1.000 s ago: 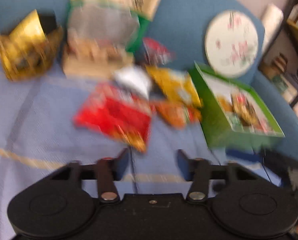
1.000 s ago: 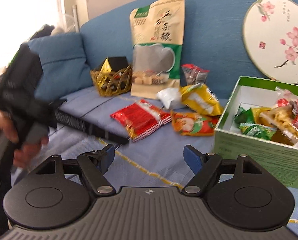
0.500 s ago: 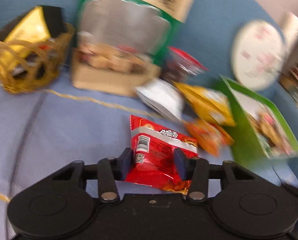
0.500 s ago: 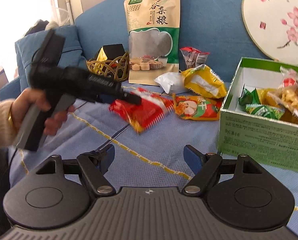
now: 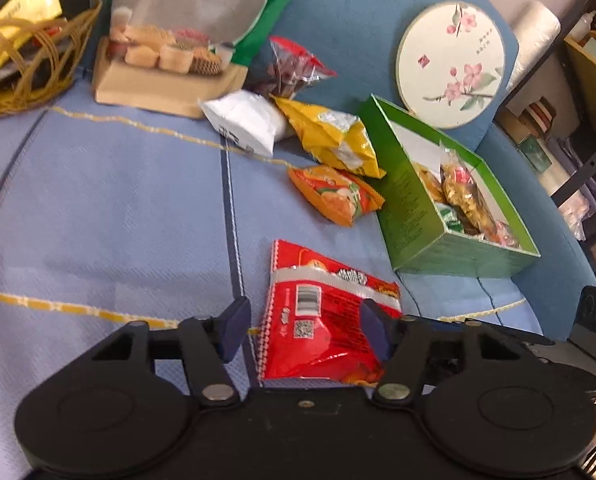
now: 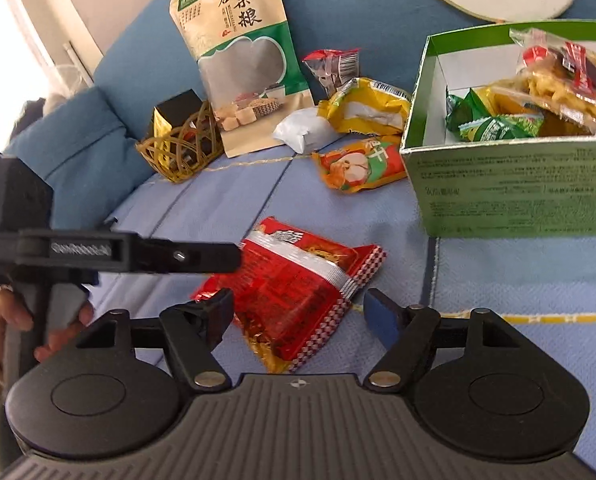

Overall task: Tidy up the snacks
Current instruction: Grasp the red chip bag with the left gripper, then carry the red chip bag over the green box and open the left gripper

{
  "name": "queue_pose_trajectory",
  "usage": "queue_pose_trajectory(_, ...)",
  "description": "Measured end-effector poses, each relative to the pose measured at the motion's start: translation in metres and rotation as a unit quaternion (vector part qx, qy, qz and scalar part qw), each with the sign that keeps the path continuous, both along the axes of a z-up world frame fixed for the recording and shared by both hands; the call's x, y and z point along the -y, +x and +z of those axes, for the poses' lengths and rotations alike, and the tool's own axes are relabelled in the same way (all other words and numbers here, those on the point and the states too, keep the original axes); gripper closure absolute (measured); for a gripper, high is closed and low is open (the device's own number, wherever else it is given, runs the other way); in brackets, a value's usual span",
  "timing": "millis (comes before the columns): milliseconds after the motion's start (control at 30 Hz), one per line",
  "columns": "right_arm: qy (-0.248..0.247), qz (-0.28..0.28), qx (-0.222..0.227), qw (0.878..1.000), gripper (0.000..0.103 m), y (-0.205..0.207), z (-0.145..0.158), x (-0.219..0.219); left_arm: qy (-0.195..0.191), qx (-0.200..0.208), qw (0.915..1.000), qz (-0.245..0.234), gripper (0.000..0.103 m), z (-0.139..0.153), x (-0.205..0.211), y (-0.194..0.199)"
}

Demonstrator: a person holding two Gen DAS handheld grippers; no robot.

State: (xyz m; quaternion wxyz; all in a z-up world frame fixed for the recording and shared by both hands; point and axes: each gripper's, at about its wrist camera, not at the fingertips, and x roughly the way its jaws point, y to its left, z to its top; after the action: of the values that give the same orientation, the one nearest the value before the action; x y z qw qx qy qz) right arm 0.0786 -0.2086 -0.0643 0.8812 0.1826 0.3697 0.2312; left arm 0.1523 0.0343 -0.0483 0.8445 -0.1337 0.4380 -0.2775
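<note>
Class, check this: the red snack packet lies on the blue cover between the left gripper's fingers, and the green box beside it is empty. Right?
Not quite. The green box is not empty: the right wrist view shows several snack packets inside. The red snack packet does lie between the left gripper's fingers.

The left gripper (image 5: 303, 330) is hovering low over the blue sofa cover (image 5: 110, 208), its jaws having just been opening, with the red snack packet (image 5: 323, 320) lying between them. The left pad is standing clear of the packet; the right pad is sitting at its edge. Beyond, an orange packet (image 5: 335, 196) is lying just beside the green box (image 5: 413, 216), which is holding several wrapped snacks. A yellow packet (image 5: 331, 138) and a white packet (image 5: 246, 120) are resting behind it, near a big cereal pouch (image 5: 186, 36) and a wicker basket (image 5: 26, 52).
</note>
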Motion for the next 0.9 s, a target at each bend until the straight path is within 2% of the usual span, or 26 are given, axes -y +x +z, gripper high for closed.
queue_pose_trajectory(33,-0.006,0.0,0.004,1.0,0.005,0.001,-0.001,-0.002,0.002,0.001,1.0,-0.004,0.037,-0.001,0.003,0.0)
queue_pose_trajectory(67,-0.013,0.002,0.011,1.0,0.016,0.001,-0.002,-0.005,-0.004,0.002,1.0,-0.009,0.042,-0.002,0.006,-0.001)
queue_pose_trajectory(100,-0.009,0.006,0.012,1.0,0.03,0.002,-0.002,-0.005,-0.01,0.0,0.9999,-0.008,0.053,-0.002,0.009,-0.002)
queue_pose_trajectory(133,-0.006,0.006,0.008,1.0,0.036,0.002,-0.001,-0.005,-0.013,0.0,0.9999,-0.007,0.059,0.001,0.011,-0.003)
queue_pose_trajectory(167,-0.005,0.003,0.008,1.0,0.044,0.003,0.002,-0.003,-0.009,0.005,0.9999,-0.005,0.06,0.004,0.012,-0.006)
queue_pose_trajectory(233,-0.024,-0.005,0.036,0.999,0.052,-0.001,0.014,0.002,-0.008,0.025,0.9996,-0.009,0.06,0.015,0.019,-0.01)
queue_pose_trajectory(467,-0.033,-0.058,0.143,0.987,0.054,-0.007,0.058,0.041,-0.042,0.093,0.9944,-0.028,0.06,0.065,0.056,-0.001)
queue_pose_trajectory(633,-0.033,-0.12,0.176,0.977,0.054,-0.002,0.069,0.084,-0.047,0.123,0.9897,-0.057,0.06,0.086,0.112,0.017)
queue_pose_trajectory(767,-0.046,-0.19,0.194,0.961,0.054,-0.003,0.075,0.117,-0.058,0.126,0.9869,-0.083,0.06,0.097,0.16,0.034)
queue_pose_trajectory(900,-0.061,-0.253,0.194,0.946,0.054,-0.002,0.075,0.142,-0.044,0.13,0.9836,-0.118,0.06,0.101,0.21,0.048)
